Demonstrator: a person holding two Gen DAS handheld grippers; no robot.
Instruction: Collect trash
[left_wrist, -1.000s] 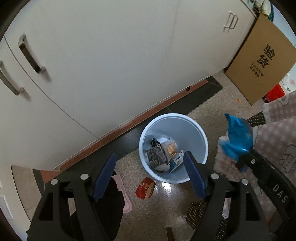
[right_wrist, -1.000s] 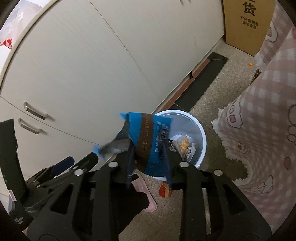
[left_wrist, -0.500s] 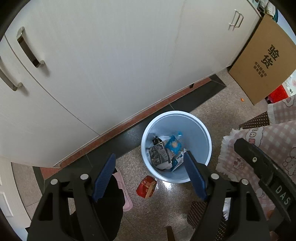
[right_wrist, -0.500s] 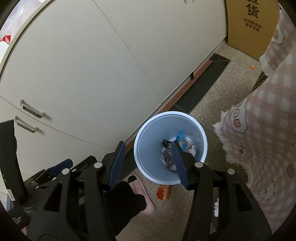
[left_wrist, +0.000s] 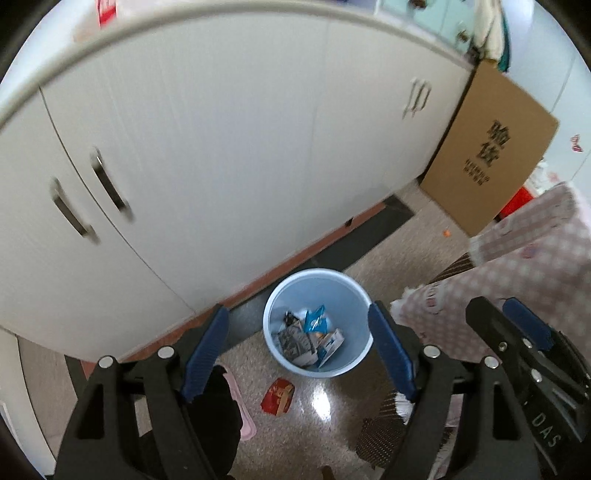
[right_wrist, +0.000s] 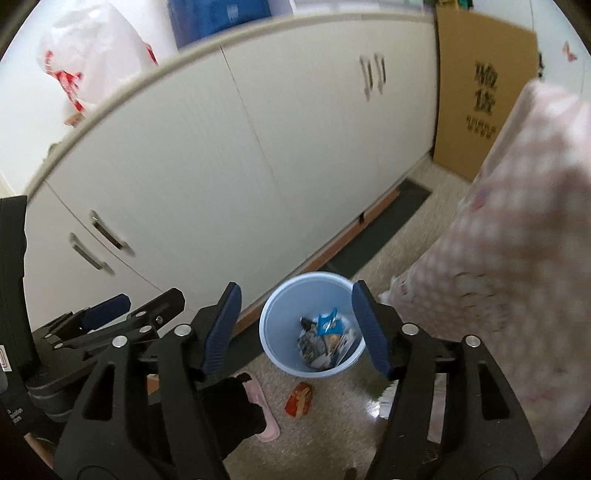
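Observation:
A light blue waste bin stands on the floor by the white cabinets, holding crumpled paper and a blue snack wrapper. A red wrapper lies on the floor just in front of the bin. My left gripper hangs high above the bin, open with nothing between its fingers. My right gripper is also high over the bin; its jaws are opening and nothing is between them. The right gripper also shows at the right edge of the left wrist view.
White cabinet doors run behind the bin. A cardboard box leans at the right. A pink checked cloth hangs at the right. A pink slipper lies on the floor left of the red wrapper.
The right gripper let go of the blue wrapper, which fell into the bin, and its jaws widened. Both grippers rose, so the bin looks smaller and farther below.

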